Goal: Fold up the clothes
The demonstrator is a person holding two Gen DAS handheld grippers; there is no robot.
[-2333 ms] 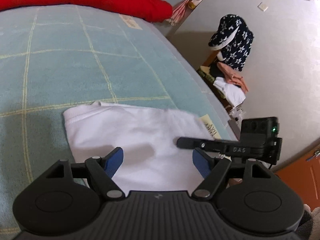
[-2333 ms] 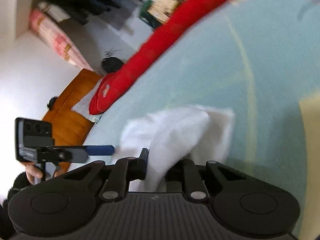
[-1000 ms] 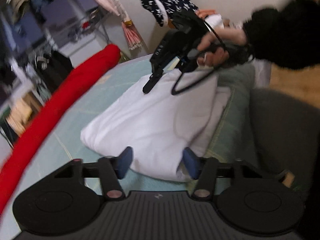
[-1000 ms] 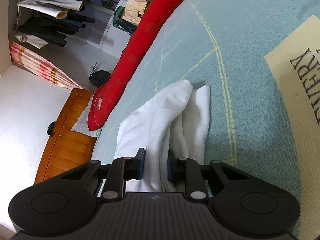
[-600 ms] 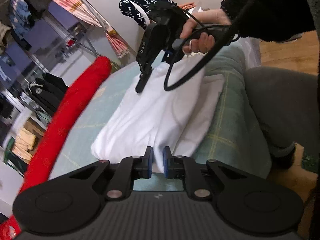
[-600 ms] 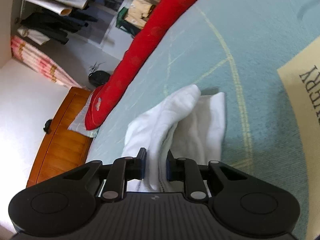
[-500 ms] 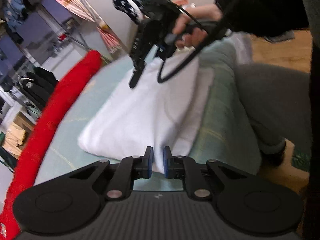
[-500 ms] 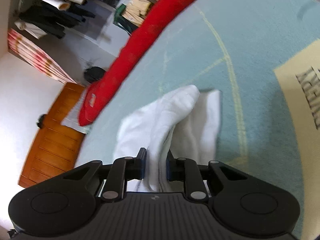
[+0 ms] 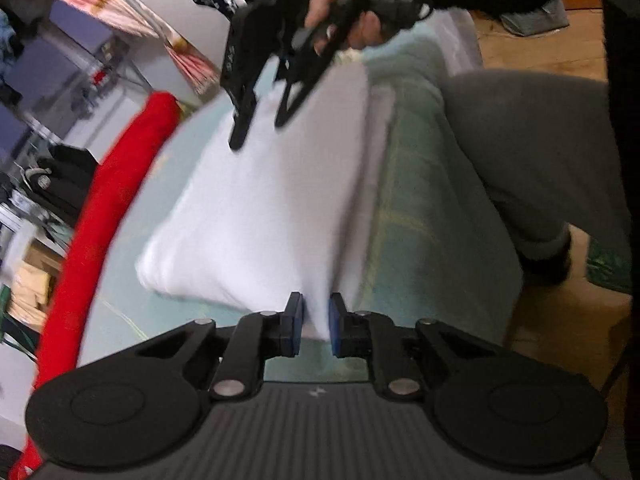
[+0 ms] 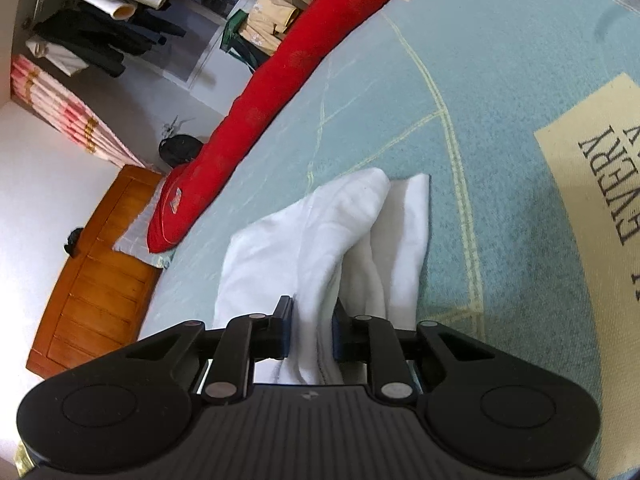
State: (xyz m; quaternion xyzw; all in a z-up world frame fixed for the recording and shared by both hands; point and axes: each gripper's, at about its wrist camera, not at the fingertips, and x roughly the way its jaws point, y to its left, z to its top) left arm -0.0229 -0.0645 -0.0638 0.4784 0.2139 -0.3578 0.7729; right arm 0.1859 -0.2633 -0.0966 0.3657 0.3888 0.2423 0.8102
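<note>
A corner of the white folded cotton garment [image 9: 264, 216] is pinched betw. the blue-padded fingers of the left gripper [image 9: 314, 326], whose jaws have just been closing on it. At the other end, a bunched fold of the same cloth is clamped by the right gripper [image 10: 310, 334]. The garment is draped over the pale blue checked blanket [image 10: 500, 80], w/ a long red bolster cushion [image 10: 280, 80] lying along the far edge.
</note>
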